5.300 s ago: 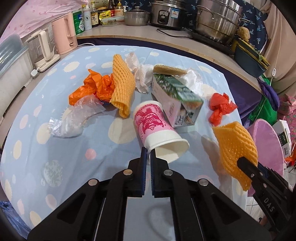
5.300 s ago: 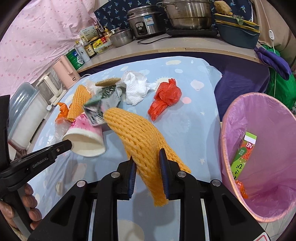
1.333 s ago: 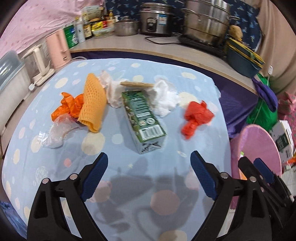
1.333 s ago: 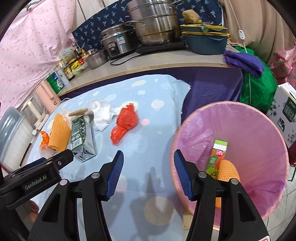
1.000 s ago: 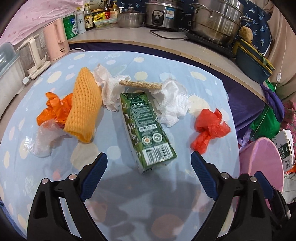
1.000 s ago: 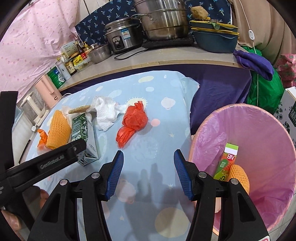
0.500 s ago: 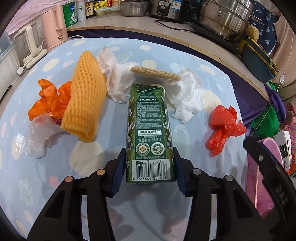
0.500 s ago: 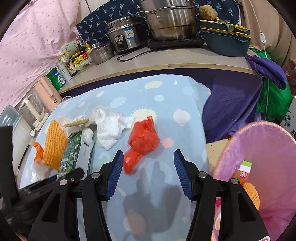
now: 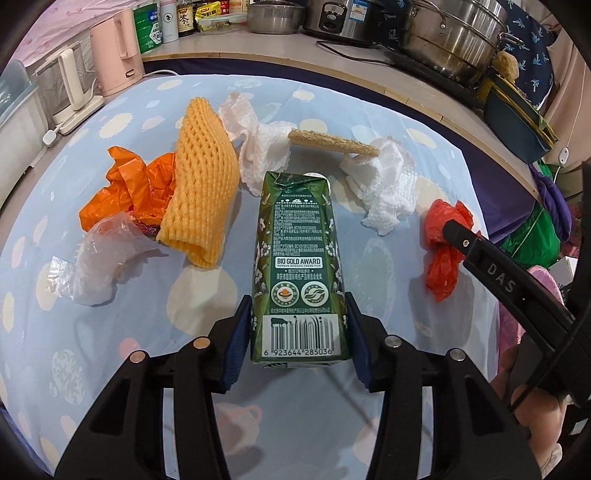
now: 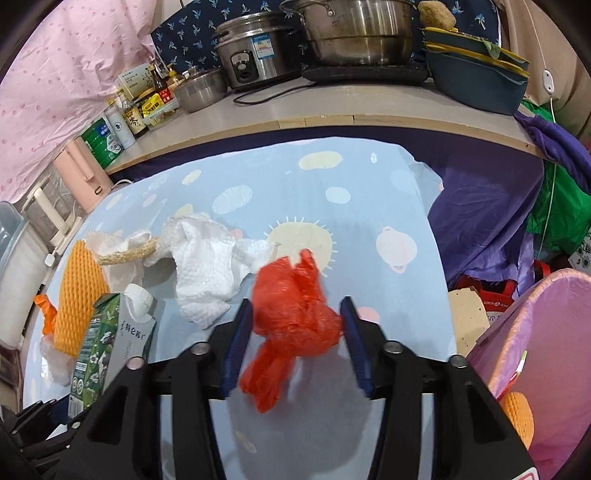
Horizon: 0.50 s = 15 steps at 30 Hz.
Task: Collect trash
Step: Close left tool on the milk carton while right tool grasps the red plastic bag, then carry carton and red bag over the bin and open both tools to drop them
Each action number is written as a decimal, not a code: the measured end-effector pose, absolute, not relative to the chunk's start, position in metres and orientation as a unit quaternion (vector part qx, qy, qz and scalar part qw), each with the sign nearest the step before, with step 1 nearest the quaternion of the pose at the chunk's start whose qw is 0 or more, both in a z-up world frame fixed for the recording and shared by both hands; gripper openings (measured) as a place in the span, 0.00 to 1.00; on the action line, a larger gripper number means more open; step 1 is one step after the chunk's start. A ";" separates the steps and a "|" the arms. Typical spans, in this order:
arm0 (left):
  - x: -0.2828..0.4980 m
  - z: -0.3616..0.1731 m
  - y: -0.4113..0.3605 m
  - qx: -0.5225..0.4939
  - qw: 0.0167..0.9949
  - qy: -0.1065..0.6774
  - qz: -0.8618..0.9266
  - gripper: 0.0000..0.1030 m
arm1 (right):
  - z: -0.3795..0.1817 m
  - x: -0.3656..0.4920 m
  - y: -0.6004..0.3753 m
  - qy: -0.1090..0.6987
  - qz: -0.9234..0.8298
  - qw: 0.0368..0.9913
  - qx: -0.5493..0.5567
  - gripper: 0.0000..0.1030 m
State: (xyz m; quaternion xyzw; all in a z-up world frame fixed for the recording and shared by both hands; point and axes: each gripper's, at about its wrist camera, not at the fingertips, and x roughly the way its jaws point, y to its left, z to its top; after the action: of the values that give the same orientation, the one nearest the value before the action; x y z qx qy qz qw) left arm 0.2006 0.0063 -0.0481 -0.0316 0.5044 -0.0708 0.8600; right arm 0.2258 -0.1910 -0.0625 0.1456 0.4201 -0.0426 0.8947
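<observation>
A green drink carton point(image 9: 297, 266) lies on the blue dotted tablecloth point(image 9: 110, 332). My left gripper point(image 9: 297, 343) is shut on the carton's near end, a blue pad against each side. My right gripper point(image 10: 297, 343) is open around a crumpled red plastic bag point(image 10: 291, 321), its pads beside the bag with small gaps. The red bag point(image 9: 443, 251) and the right gripper's finger also show in the left wrist view. The carton shows in the right wrist view point(image 10: 107, 343). The pink-lined trash bin point(image 10: 535, 354) stands at the right, off the table.
On the table lie an orange foam net point(image 9: 203, 184), an orange bag point(image 9: 129, 184), clear plastic point(image 9: 96, 266), white paper towels point(image 9: 384, 184) and a brown stick point(image 9: 332, 144). Kettles point(image 9: 114, 51), pots point(image 10: 354, 33) and bottles line the counter behind.
Both grippers moved forward and down. The left one closed from wide open onto the green carton. The right one came over the table and now brackets the red bag.
</observation>
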 end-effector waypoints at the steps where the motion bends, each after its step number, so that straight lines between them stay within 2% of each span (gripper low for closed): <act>1: 0.200 -0.048 0.007 -0.032 0.860 0.504 -0.071 0.44 | -0.064 0.226 -0.190 0.423 -0.041 0.894 0.145 0.32; 4: 0.196 -0.047 0.006 -0.030 0.860 0.505 -0.073 0.44 | -0.066 0.223 -0.188 0.425 -0.038 0.893 0.140 0.25; 15: 0.160 -0.024 0.000 -0.013 0.870 0.483 -0.093 0.43 | -0.039 0.164 -0.188 0.403 -0.019 0.901 0.161 0.23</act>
State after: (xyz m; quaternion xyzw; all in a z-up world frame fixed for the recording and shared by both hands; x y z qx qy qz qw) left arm 0.1603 0.0003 -0.0244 -0.0125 0.4831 -0.0933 0.8705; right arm 0.1642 -0.1880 -0.0393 0.1613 0.4029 -0.0190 0.9007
